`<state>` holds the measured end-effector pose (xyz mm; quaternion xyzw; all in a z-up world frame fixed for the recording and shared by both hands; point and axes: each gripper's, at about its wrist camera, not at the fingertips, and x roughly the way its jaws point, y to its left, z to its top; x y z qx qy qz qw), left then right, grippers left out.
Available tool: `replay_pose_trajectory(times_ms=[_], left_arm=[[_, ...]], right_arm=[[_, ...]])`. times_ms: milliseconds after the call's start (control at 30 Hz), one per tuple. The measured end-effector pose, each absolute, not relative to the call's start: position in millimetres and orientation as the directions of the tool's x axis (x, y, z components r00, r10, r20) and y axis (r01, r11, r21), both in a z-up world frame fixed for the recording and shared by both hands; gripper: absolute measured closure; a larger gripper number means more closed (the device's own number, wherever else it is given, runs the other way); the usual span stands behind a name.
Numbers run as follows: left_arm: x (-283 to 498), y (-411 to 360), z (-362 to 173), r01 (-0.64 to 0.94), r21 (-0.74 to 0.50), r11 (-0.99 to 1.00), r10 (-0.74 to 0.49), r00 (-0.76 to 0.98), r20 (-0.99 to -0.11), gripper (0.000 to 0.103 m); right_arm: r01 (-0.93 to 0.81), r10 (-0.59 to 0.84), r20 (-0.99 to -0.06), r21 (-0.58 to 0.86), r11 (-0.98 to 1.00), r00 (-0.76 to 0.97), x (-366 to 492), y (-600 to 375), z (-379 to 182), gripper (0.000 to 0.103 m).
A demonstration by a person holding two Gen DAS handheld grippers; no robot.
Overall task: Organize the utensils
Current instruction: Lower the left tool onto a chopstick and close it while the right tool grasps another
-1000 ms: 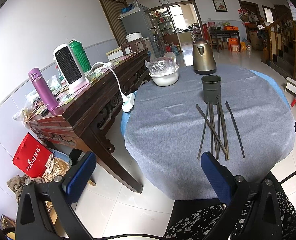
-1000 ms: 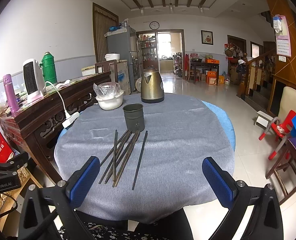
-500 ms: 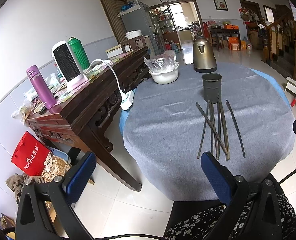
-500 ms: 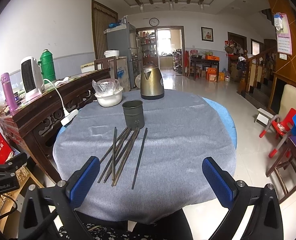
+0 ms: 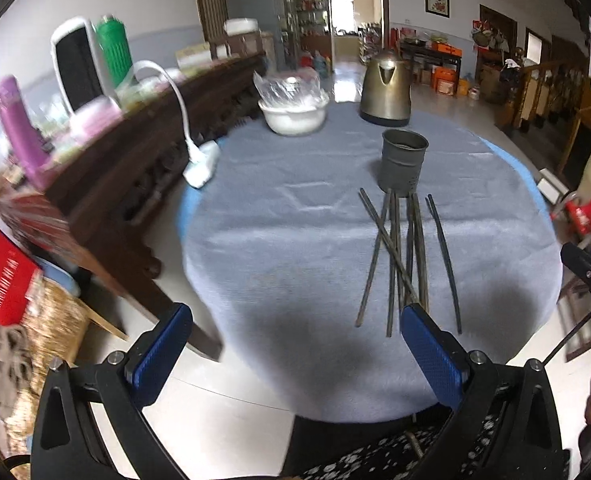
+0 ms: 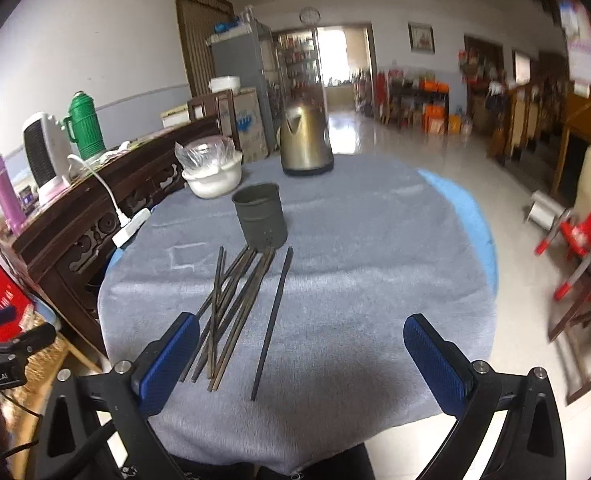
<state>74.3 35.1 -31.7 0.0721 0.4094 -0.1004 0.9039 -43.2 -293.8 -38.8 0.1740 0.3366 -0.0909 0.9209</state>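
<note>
Several dark chopsticks lie loose and crossed on the grey-clothed round table, fanned out from the foot of an upright dark metal holder cup. They also show in the right wrist view: chopsticks, one apart to the right, cup. My left gripper is open and empty above the table's near edge, left of the chopsticks. My right gripper is open and empty, its left pad near the chopsticks' near ends.
A gold kettle and a white bowl with plastic wrap stand at the table's far side. A white power strip rests at the left edge. A dark wooden sideboard stands left; red chairs at right.
Both grippers have moved forward and closer to the table and chopsticks; the left view has swung right. Nothing on the table has moved. Both stay open.
</note>
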Motion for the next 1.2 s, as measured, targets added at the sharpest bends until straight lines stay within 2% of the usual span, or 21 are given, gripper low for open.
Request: replay_pose_trajectory(times_ms=[100, 167, 300, 333, 467, 500, 533, 600, 833, 1100, 1200], left_arm=[[107, 34, -47, 0.244, -0.023, 0.969, -0.165, 0.579, -0.798, 0.000], [129, 30, -56, 0.243, -0.056, 0.968, -0.184, 0.543, -0.819, 0.004], [177, 18, -71, 0.233, -0.131, 0.964, -0.230, 0.470, -0.852, 0.019], [186, 17, -74, 0.232, -0.146, 0.962, -0.240, 0.456, -0.857, 0.020], [231, -1, -84, 0.232, -0.194, 0.953, -0.275, 0.398, -0.875, 0.028], [242, -6, -87, 0.230, -0.202, 0.952, -0.278, 0.379, -0.882, 0.035], [257, -11, -91, 0.223, -0.221, 0.949, -0.290, 0.352, -0.890, 0.042], [281, -18, -99, 0.209, -0.261, 0.942, -0.316, 0.303, -0.899, 0.045], [336, -47, -122, 0.147, -0.312, 0.939, -0.338, 0.208, -0.918, 0.045], [356, -75, -141, 0.135, -0.330, 0.934, -0.349, 0.156, -0.924, 0.045], [360, -83, -145, 0.138, -0.343, 0.929, -0.362, 0.143, -0.921, 0.051]], right_arm=[[0.296, 0.012, -0.690, 0.325, 0.898, 0.723, -19, -316, -55, 0.001], [0.286, 0.067, -0.706, 0.370, 0.884, 0.705, 0, -327, -65, 0.005], [0.256, 0.152, -0.736, 0.410, 0.875, 0.660, 45, -335, -84, 0.035], [0.254, 0.171, -0.743, 0.422, 0.870, 0.647, 54, -336, -88, 0.042], [0.252, 0.264, -0.769, 0.480, 0.841, 0.582, 108, -343, -117, 0.055], [0.248, 0.279, -0.773, 0.485, 0.839, 0.569, 119, -343, -122, 0.060], [0.247, 0.298, -0.780, 0.494, 0.834, 0.551, 132, -344, -130, 0.062], [0.260, 0.323, -0.789, 0.508, 0.821, 0.523, 151, -345, -141, 0.063], [0.310, 0.377, -0.818, 0.529, 0.790, 0.435, 200, -356, -172, 0.063], [0.325, 0.381, -0.837, 0.514, 0.794, 0.394, 222, -356, -184, 0.063], [0.337, 0.381, -0.843, 0.510, 0.791, 0.380, 226, -355, -186, 0.066]])
